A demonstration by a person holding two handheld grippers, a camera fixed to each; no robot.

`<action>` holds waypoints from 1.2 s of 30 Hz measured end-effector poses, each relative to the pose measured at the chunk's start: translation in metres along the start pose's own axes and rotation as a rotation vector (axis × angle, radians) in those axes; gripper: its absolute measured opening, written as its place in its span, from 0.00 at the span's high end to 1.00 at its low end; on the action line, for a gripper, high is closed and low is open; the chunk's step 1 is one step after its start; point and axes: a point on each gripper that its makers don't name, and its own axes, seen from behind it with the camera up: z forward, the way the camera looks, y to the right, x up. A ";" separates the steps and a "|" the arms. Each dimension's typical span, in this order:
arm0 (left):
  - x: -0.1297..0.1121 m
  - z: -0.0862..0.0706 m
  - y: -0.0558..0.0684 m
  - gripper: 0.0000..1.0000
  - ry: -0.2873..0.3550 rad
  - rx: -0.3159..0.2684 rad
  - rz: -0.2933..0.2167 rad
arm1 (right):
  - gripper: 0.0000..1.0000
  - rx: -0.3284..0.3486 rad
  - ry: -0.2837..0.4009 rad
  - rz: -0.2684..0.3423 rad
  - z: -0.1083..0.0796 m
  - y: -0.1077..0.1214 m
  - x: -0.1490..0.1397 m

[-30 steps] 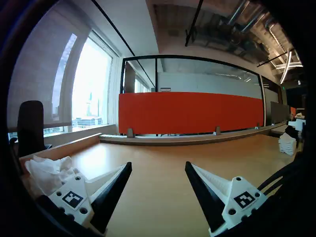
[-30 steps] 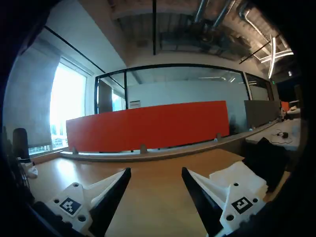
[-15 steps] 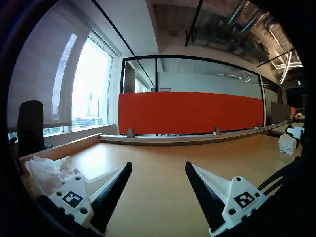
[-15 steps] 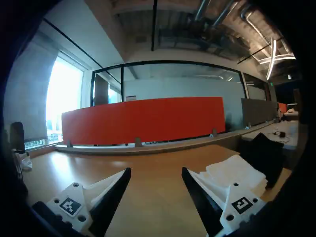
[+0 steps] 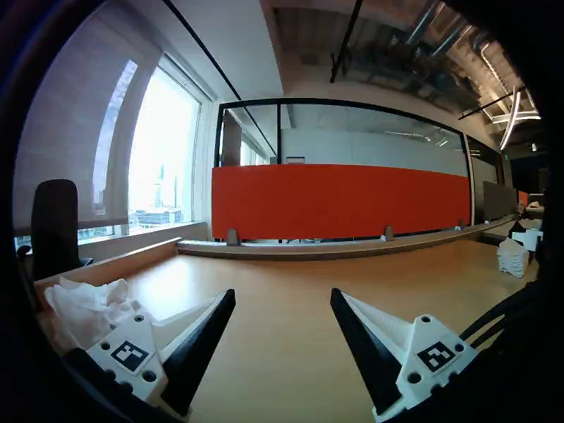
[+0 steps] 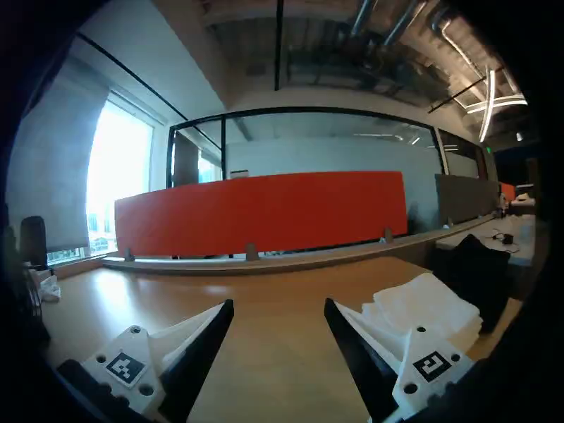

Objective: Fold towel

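In the left gripper view a heap of crumpled white towels (image 5: 84,307) lies on the wooden table (image 5: 296,296) at the far left, just beyond my left finger. My left gripper (image 5: 282,299) is open and holds nothing. A stack of folded white towels (image 5: 512,256) sits at the table's far right. In the right gripper view that folded stack (image 6: 423,307) lies close behind my right finger, and the crumpled heap (image 6: 48,287) is far off at the left. My right gripper (image 6: 278,309) is open over bare table (image 6: 275,296), with nothing between its fingers.
A long orange divider panel (image 5: 338,201) runs along the table's far edge. A black office chair (image 5: 53,225) stands by the bright window at the left. A black bag or chair (image 6: 476,278) sits right behind the folded stack. Another desk (image 6: 511,236) lies farther right.
The right gripper view has tilted and shifted slightly, bringing the folded stack more into sight beside its right finger. The left gripper has stayed put. Both stay open.
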 end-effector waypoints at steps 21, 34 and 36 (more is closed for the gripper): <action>0.000 0.000 0.000 0.00 0.000 0.000 0.000 | 0.00 0.013 -0.004 -0.081 -0.004 -0.018 -0.005; 0.000 0.000 0.000 0.00 0.000 0.000 0.000 | 0.00 0.009 -0.004 -0.080 -0.006 -0.017 -0.003; 0.000 0.000 0.000 0.00 0.000 0.000 0.000 | 0.00 0.009 -0.004 -0.081 -0.006 -0.017 -0.003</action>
